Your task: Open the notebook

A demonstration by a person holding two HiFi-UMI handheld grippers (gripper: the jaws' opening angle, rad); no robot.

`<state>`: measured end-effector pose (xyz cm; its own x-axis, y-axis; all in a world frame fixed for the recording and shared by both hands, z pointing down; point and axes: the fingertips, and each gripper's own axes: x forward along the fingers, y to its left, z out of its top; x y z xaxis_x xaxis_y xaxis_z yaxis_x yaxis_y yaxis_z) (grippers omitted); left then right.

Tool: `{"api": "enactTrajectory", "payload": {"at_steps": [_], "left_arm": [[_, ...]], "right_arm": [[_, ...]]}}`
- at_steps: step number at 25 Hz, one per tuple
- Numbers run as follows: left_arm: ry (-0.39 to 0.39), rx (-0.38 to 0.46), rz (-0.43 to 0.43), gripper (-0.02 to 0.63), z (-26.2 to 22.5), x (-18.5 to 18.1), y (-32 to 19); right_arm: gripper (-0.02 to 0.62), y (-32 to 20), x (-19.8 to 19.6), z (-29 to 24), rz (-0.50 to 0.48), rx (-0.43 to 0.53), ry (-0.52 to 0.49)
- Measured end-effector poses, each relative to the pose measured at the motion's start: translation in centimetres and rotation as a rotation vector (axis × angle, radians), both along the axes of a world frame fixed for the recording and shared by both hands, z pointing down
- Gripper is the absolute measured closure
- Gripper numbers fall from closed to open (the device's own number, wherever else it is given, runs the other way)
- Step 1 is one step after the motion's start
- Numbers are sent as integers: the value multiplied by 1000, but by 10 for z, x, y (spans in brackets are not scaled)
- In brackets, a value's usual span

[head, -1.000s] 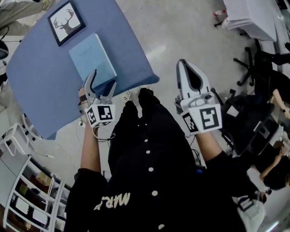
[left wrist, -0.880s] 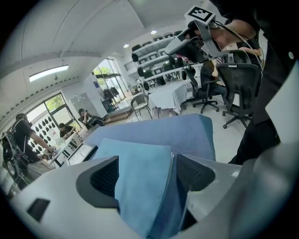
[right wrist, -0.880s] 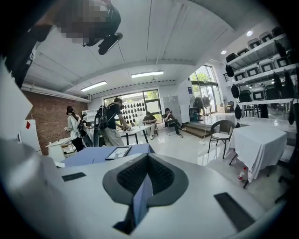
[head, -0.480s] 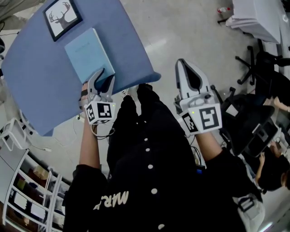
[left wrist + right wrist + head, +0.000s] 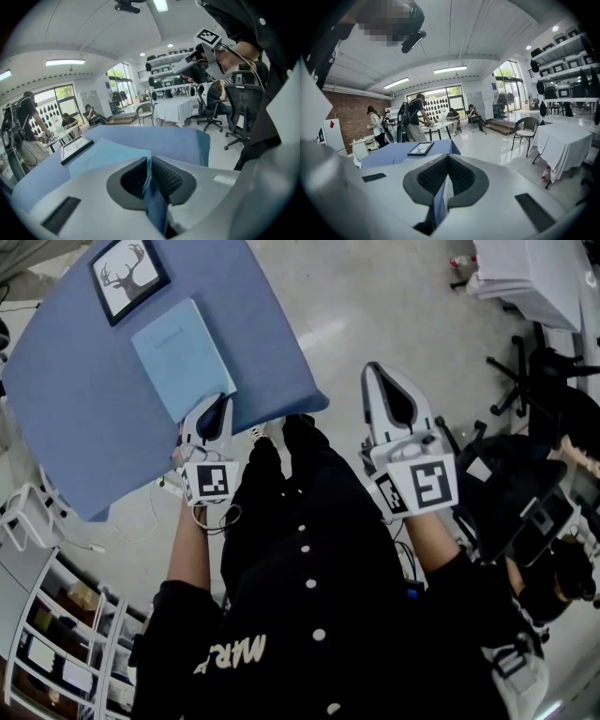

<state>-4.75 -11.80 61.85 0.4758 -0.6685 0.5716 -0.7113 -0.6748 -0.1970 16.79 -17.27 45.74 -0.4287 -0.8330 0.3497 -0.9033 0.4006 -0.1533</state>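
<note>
Your left gripper (image 5: 217, 404) points up the frame and tilts down at the table edge. Its jaws are pressed together on the near right corner of the notebook (image 5: 176, 351), and a thin blue edge, probably just the cover, runs between the pads. A second ago those jaws stood wide apart just short of that corner; they have just been closing. The notebook lies on the blue table (image 5: 84, 418), upper left of frame, beside the framed deer picture (image 5: 127, 274). Your right gripper (image 5: 374, 369) hangs closed and empty over the floor, much as before.

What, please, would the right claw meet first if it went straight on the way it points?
Probably just bare floor: the right claw points past the blue table; depth is unclear.
</note>
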Motion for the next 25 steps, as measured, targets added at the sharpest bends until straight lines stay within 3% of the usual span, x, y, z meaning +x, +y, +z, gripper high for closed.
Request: {"api": "enactTrajectory", "payload": {"at_steps": [4, 9, 18, 25], "left_arm": [[22, 1, -98, 586, -6, -4, -2], [133, 1, -217, 589, -21, -15, -3], [491, 26, -494, 591, -71, -55, -4], [681, 80, -705, 591, -100, -116, 13]], "right_arm": [[591, -2, -3, -1, -4, 2, 6], [591, -3, -9, -5, -15, 11, 15], [591, -6, -25, -23, -56, 42, 30], [591, -13, -51, -39, -116, 69, 40]]}}
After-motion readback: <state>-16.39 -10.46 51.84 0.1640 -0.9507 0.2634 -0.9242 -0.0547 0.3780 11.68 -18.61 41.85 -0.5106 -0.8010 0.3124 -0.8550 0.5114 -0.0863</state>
